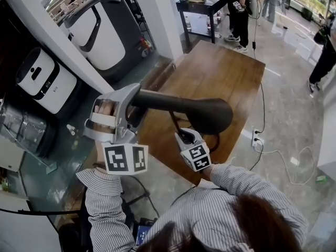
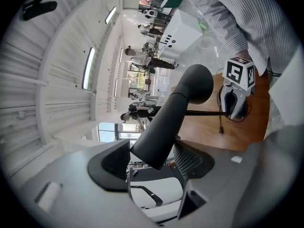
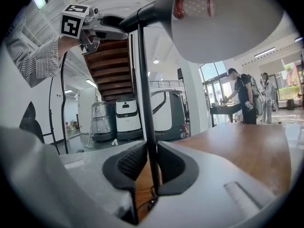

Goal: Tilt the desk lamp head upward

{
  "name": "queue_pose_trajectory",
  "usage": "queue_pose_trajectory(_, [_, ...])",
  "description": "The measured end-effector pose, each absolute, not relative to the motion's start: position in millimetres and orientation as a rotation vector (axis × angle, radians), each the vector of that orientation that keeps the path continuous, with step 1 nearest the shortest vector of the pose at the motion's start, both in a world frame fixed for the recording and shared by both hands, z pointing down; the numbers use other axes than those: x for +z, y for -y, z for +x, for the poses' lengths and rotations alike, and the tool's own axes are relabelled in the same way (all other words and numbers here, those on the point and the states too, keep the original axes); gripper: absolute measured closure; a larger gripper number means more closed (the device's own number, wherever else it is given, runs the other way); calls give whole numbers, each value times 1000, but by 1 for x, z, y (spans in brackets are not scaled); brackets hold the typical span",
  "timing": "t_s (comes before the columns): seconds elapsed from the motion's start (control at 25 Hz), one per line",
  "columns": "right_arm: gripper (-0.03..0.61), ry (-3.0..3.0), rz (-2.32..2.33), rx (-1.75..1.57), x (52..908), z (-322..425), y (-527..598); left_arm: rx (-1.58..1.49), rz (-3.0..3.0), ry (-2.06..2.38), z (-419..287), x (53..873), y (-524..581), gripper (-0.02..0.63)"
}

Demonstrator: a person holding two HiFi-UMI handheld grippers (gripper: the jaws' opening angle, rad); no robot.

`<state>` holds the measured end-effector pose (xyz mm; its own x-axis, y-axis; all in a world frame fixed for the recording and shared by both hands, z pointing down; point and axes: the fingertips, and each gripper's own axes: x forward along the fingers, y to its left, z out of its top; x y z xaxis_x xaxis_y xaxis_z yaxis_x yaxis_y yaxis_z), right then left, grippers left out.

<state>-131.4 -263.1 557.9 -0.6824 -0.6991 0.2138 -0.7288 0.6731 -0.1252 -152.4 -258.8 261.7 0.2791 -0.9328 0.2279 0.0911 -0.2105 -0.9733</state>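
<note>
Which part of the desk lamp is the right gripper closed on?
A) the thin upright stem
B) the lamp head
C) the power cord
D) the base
A: in the right gripper view, the right gripper has both pads closed on the thin black stem, well below the lamp head.
</note>
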Motion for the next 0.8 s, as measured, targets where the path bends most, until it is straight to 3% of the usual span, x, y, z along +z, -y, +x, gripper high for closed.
queue_pose_trajectory(0.8, [525,2755,1128,246,559,-129,264,-824,-1787,-1301,-167,293,260,318])
